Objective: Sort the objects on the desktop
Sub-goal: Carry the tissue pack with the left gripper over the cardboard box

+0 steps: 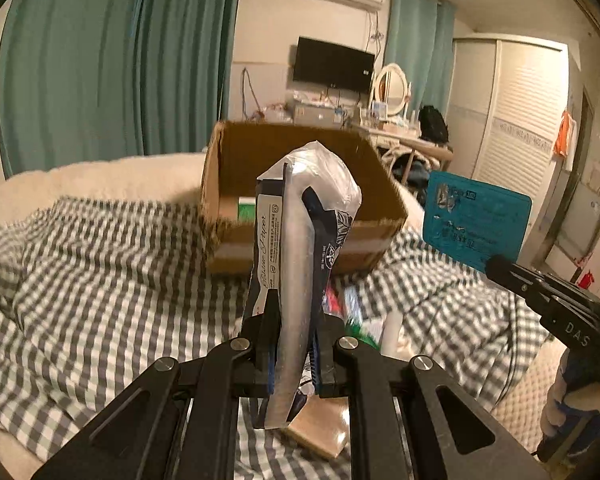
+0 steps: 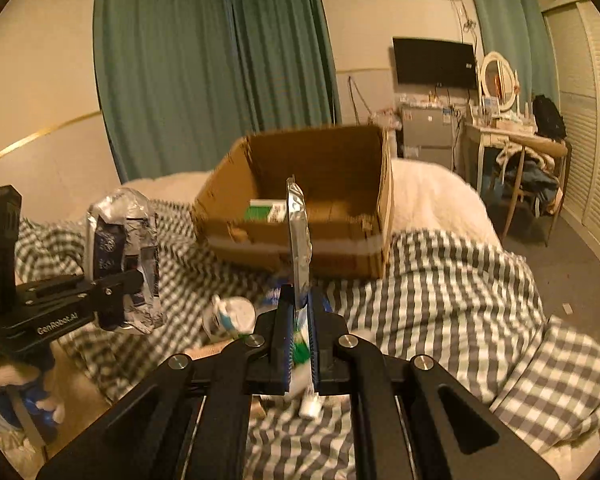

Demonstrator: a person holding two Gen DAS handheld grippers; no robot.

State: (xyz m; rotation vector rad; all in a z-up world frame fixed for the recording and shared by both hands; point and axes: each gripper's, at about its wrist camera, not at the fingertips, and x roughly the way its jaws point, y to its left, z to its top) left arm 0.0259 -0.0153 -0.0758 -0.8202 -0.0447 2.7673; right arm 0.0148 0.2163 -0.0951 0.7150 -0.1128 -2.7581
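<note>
Above the checked bedspread [image 1: 100,264] we hold both tools up in front of an open cardboard box [image 1: 300,200] that sits on the bed. Our left gripper [image 1: 294,344] has its jaws clenched on a tissue pack [image 1: 304,240], dark blue and white with a clear plastic top, which stands upright and rises in front of the box's near wall. Our right gripper [image 2: 300,336] has its jaws clamped on a thin teal card [image 2: 299,240]; its own camera sees the card edge-on, standing upright, while the left wrist view shows its broad printed face [image 1: 476,220] off to the right of the box, held by the jaws at its lower right corner. From the right wrist we also see the left gripper [image 2: 116,296] at the left, with the tissue pack [image 2: 124,256] in its grip. Inside the box lies a small green and white carton [image 2: 266,211], against the near wall. On the bedspread below the jaws lie several small items, too blurred for us to name, and a flat tan pad [image 1: 320,428] shows just under the left gripper.
</note>
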